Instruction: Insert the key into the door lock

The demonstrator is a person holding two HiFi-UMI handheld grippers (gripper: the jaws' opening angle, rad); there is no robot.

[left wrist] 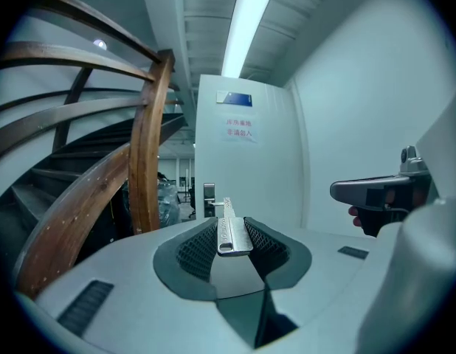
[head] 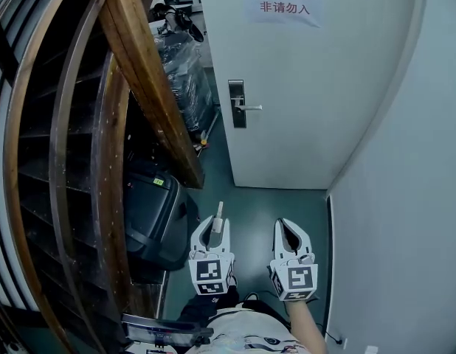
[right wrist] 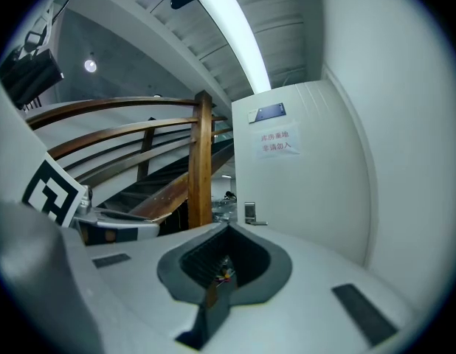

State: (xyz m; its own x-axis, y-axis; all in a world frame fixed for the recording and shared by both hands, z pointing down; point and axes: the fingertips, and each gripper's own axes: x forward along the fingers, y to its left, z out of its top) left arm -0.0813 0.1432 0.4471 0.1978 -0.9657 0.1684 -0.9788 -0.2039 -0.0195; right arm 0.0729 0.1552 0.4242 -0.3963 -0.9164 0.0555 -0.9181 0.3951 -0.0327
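Silver key [left wrist: 229, 229] between left gripper's [head: 212, 228] jaws, door lock [head: 237, 103] well ahead.

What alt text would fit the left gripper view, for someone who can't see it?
The left tool holds a silver key between its jaws, pointing toward a white door ahead. The door carries a metal lock and a paper sign with red print; a curved wooden stair railing rises on the left.

Low in the frame's middle the right gripper's [right wrist: 228, 228] jaws meet at their tips, nothing between them. Beyond stands a white door [right wrist: 309, 190], its lock plate [right wrist: 249, 212] at centre, a paper notice [right wrist: 277, 141] above, a wooden post [right wrist: 201, 161] left
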